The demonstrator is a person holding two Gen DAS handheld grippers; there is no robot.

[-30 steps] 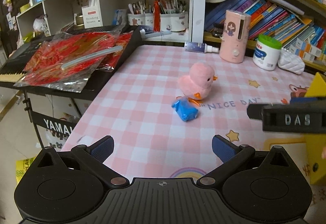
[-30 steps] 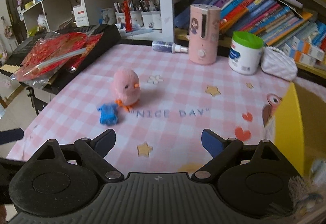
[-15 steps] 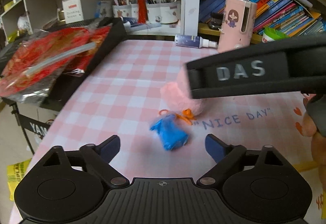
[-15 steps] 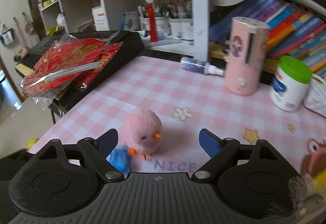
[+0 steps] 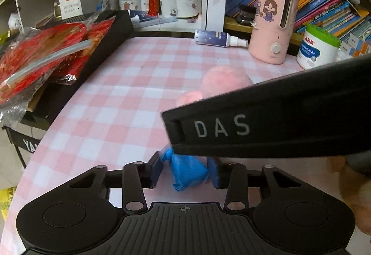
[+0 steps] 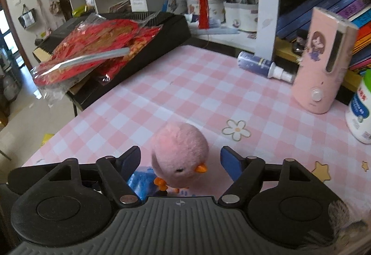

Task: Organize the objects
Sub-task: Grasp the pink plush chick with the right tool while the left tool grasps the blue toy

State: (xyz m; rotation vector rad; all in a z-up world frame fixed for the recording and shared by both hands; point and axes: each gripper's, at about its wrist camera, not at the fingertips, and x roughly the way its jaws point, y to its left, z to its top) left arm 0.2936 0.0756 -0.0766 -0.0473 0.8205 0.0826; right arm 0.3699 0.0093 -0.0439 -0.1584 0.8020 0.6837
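A crumpled blue wrapper [image 5: 189, 170] lies on the pink checked tablecloth [image 5: 120, 102]. My left gripper [image 5: 185, 172] is closing on it, and both blue pads touch its sides. Just behind stands a pink plush chick [image 6: 179, 150] with an orange beak. My right gripper [image 6: 180, 162] straddles the chick with its jaws closing, a gap still showing on each side. In the left wrist view the right gripper's black body [image 5: 266, 120] crosses the picture and hides most of the chick [image 5: 222, 79]. The blue wrapper [image 6: 141, 182] peeks out by the right gripper's left finger.
At the back stand a pink cylinder device [image 5: 273, 28], a lying spray bottle [image 5: 215, 38] and a green-lidded white jar [image 5: 317, 48]. A black keyboard with red packets [image 5: 46, 58] borders the table's left edge. Shelves with books and pen cups rise behind. A hand [image 5: 354, 185] shows at right.
Both grippers moved forward and down to the toys. The left jaws closed from wide onto the blue wrapper. The right jaws narrowed around the chick, and its body now crosses the left view.
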